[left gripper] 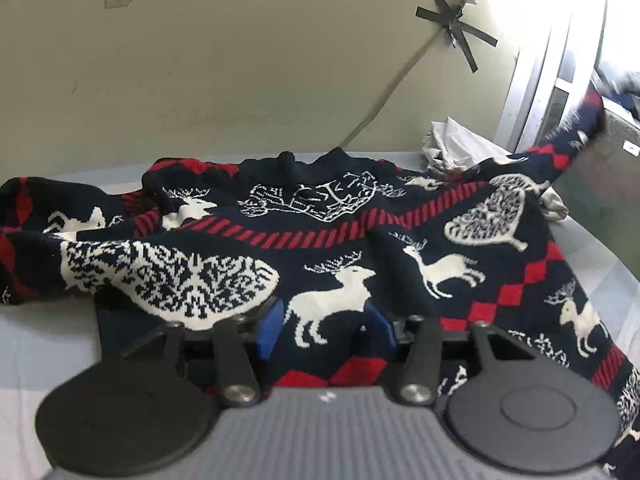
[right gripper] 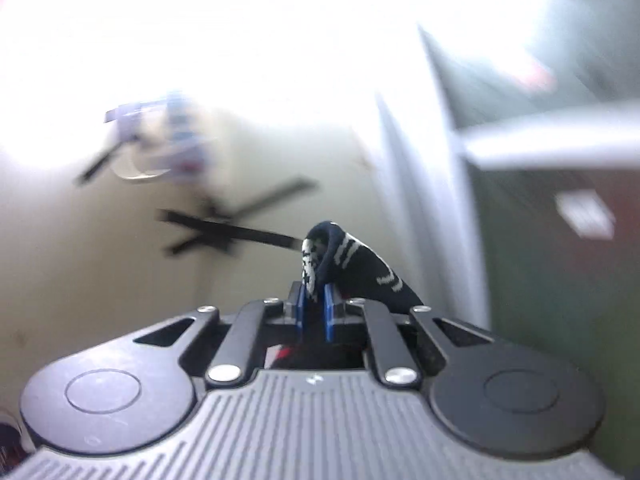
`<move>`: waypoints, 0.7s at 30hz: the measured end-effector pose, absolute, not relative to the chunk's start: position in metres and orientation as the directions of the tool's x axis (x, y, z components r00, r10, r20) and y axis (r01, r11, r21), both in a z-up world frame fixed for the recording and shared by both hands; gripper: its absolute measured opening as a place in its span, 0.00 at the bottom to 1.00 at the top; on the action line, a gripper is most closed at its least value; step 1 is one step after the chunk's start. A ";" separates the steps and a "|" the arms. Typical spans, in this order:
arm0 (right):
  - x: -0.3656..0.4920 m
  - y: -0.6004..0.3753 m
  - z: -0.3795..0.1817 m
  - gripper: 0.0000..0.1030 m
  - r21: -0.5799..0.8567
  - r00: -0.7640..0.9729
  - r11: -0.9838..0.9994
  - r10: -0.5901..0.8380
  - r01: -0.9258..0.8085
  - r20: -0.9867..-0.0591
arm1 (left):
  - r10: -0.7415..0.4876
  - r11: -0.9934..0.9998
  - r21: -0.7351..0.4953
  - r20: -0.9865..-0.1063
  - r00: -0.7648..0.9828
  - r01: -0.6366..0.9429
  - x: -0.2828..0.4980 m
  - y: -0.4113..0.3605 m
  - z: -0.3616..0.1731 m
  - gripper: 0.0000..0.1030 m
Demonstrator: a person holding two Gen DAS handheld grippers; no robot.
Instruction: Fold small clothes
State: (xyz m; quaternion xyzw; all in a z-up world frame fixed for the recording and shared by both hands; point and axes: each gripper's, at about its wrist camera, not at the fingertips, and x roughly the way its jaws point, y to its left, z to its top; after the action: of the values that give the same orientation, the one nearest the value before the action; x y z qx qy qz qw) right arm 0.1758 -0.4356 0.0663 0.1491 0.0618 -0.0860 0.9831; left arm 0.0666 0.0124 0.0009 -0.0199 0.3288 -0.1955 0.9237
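Broadly, a navy knitted sweater [left gripper: 340, 240] with white reindeer, hearts and red diamond bands lies spread over a pale blue bed surface [left gripper: 48, 344], neck towards the far cream wall [left gripper: 220, 80]; its left sleeve trails off to the left, while its right side rises off the surface towards the upper right edge of the left wrist view; behind it on the right sits a crumpled white cloth [left gripper: 452, 144]; black tape strips [left gripper: 452, 20] cross on the wall above; the left gripper [left gripper: 326, 330] rests low on the sweater's near hem, jaws partly open with knit lying between the blue pads [left gripper: 269, 332], not visibly pinched; the right gripper [right gripper: 316, 300] is raised, its view blurred, jaws almost closed and pinching a fold of the sweater [right gripper: 352, 268].
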 end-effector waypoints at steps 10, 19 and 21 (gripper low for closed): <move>0.237 -0.154 0.059 0.35 -0.125 0.838 0.854 0.450 -0.505 -0.307 | -0.444 0.891 -0.326 -0.487 0.752 0.315 0.061 0.055 0.022 0.53; 0.240 -0.234 0.022 0.56 -0.010 0.849 0.937 0.311 -0.348 -0.427 | -0.436 0.882 -0.414 -0.533 0.725 0.226 0.080 0.070 0.014 0.54; 0.241 -0.281 0.012 0.57 0.114 0.857 0.976 0.218 -0.186 -0.466 | -0.430 0.889 -0.394 -0.548 0.718 0.231 0.081 0.065 0.011 0.54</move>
State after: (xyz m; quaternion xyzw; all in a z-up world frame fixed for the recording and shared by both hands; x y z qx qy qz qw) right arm 0.2406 -0.2809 0.0124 0.0326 0.2457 0.1049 0.9631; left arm 0.0806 0.0649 0.0110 -0.1507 0.3292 -0.1806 0.9145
